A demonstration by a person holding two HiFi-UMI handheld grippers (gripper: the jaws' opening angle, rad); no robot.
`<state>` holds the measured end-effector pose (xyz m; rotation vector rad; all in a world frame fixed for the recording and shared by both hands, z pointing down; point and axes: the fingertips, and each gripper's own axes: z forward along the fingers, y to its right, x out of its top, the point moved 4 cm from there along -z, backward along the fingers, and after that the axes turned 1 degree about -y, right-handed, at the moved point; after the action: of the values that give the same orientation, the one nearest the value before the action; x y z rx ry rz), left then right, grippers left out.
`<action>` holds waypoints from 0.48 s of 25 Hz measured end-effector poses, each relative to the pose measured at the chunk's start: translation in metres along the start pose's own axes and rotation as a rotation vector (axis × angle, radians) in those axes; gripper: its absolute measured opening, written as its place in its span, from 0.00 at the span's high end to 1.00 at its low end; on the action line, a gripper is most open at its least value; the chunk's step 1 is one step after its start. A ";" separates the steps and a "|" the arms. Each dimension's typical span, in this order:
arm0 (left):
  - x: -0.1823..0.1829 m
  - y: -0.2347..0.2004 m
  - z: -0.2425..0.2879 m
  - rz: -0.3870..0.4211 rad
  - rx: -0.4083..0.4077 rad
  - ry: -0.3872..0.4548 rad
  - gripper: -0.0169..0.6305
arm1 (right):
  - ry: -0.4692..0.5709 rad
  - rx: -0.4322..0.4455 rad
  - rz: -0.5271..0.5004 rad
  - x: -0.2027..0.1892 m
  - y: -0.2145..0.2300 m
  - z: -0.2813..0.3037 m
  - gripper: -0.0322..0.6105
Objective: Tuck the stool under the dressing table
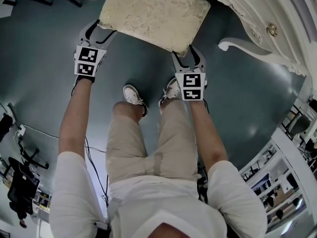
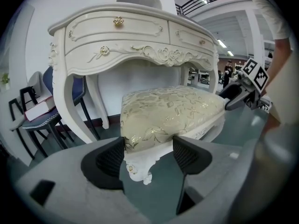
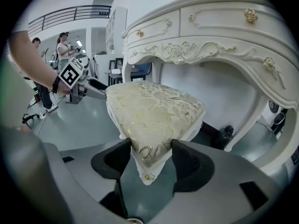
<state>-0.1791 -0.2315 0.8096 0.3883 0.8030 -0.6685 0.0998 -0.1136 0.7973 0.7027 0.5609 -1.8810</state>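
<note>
Progress: stool [image 1: 153,14] is placed on the floor just before the dressing table [image 1: 257,29] opening; not yet tucked, and the push-in is judged left.
Left gripper [image 2: 148,146]: clamped on the stool's near-left corner.
Right gripper [image 3: 148,155]: clamped on its near-right corner.
Pose: both are held forward and angled downward.

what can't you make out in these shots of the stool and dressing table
- stool legs: in the head view they are hidden under its own seat. Each gripper view shows only one carved corner.
- dressing table top: cut off by the upper edge in both gripper views and by the picture's corner in the head view.
- bystanders: right gripper view, too small to tell what they are doing.
</note>
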 end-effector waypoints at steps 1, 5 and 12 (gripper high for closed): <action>0.000 0.000 0.001 -0.002 0.003 0.000 0.47 | 0.001 0.003 0.001 0.000 0.000 0.000 0.52; 0.001 -0.001 0.004 -0.015 0.010 -0.008 0.47 | 0.008 0.009 0.007 0.001 0.004 0.001 0.52; 0.015 -0.011 0.020 -0.015 0.027 -0.004 0.47 | 0.026 0.006 0.010 0.012 0.018 0.012 0.52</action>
<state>-0.1688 -0.2562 0.8101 0.4059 0.7944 -0.6948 0.1100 -0.1361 0.7960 0.7335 0.5677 -1.8675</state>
